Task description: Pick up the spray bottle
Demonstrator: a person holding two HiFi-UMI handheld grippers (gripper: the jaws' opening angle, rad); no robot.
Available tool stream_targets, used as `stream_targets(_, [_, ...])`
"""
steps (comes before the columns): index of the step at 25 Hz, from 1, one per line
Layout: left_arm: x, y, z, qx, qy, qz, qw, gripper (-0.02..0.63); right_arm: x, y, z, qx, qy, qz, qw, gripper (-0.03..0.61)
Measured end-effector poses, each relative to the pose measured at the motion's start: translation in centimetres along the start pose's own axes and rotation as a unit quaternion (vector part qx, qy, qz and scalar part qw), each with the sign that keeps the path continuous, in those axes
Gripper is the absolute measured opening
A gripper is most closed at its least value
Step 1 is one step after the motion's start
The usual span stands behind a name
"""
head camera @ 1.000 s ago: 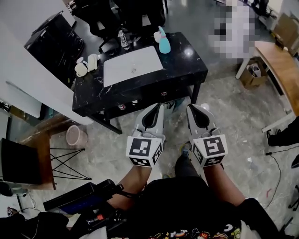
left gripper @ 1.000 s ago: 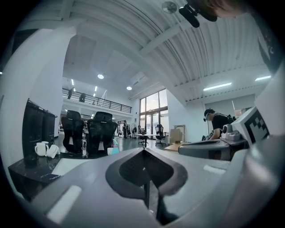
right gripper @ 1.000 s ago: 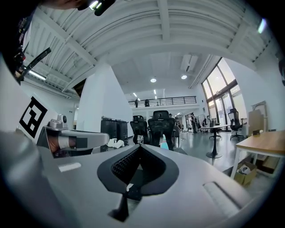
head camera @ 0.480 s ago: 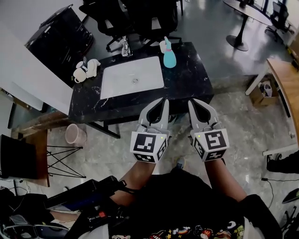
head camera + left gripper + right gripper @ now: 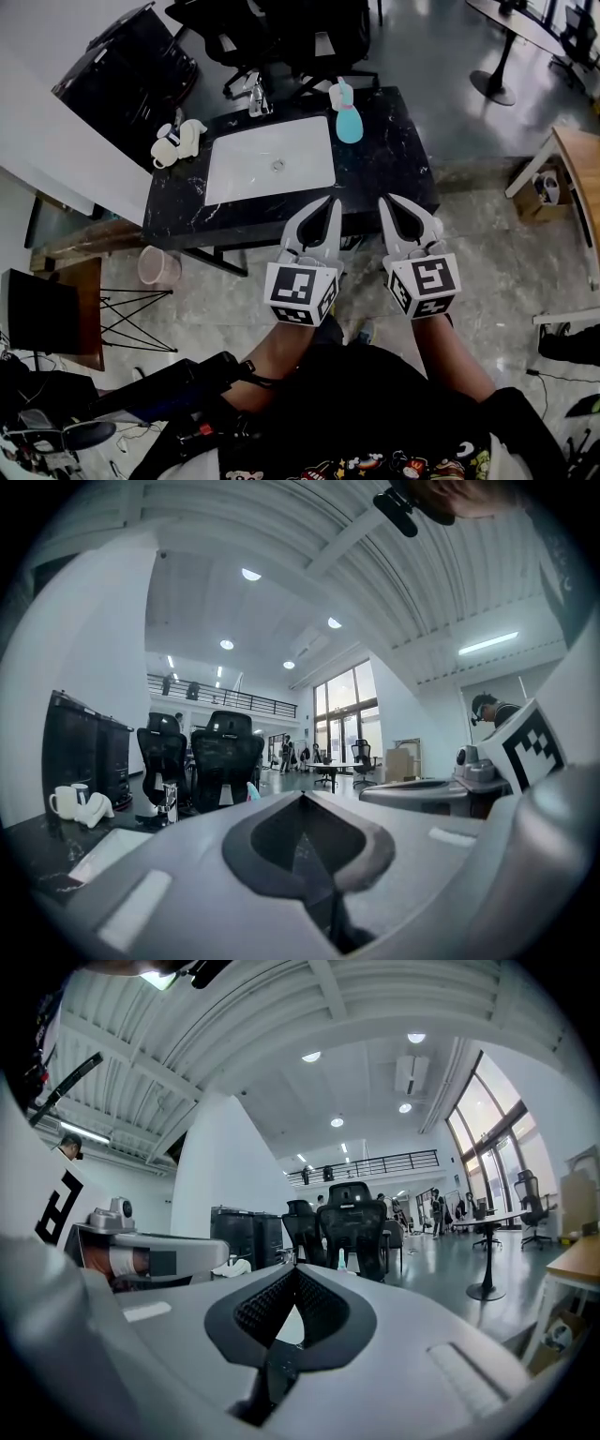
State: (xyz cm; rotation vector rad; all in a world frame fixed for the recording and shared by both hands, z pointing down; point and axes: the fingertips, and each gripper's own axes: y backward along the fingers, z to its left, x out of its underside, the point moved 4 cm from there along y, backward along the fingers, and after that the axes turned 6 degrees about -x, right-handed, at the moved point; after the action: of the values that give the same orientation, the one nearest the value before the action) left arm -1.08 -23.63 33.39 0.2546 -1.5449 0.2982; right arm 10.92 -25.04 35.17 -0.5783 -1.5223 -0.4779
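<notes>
The spray bottle [image 5: 348,120] is teal with a pale trigger head and stands upright at the far right of the black marble table [image 5: 394,173], beside the white sink [image 5: 272,169]. My left gripper [image 5: 330,202] and right gripper [image 5: 386,202] are side by side at the table's near edge, well short of the bottle, both shut and empty. In the left gripper view the left gripper [image 5: 302,796] has its jaws closed to a point, with the bottle's top [image 5: 251,790] peeking over them. In the right gripper view the bottle [image 5: 341,1258] shows small above the shut right gripper [image 5: 295,1269].
White mugs [image 5: 178,141] sit at the table's far left and a faucet [image 5: 255,94] stands behind the sink. Black office chairs [image 5: 291,33] are beyond the table. A black cabinet [image 5: 122,66], a pink bucket [image 5: 157,267], a wire stool [image 5: 131,319] and a wooden desk [image 5: 579,164] surround it.
The table has drawn nearer in the head view, and both grippers now reach its front edge. Both have stayed shut.
</notes>
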Motion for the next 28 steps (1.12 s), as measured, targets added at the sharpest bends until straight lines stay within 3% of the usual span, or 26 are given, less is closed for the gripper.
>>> stream_targets(9, [0.3,-8.6,4.2,0.025,0.015,0.011,0.9995,0.000,-0.4,-7.9,-4.2,0.015,0.004,0.012,1.000,0.023])
stream_targets(19, [1.2,-20.1,13.0,0.066,0.022,0.022,0.9973,0.000,0.6,-21.8,-8.9,0.058,0.008,0.025,0.998,0.026])
stream_targets(28, [4.5,-28.6,19.1,0.095,0.027,0.047,0.9940,0.000,5.2,-32.6,-14.1,0.093,-0.004,0.047,0.995,0.110])
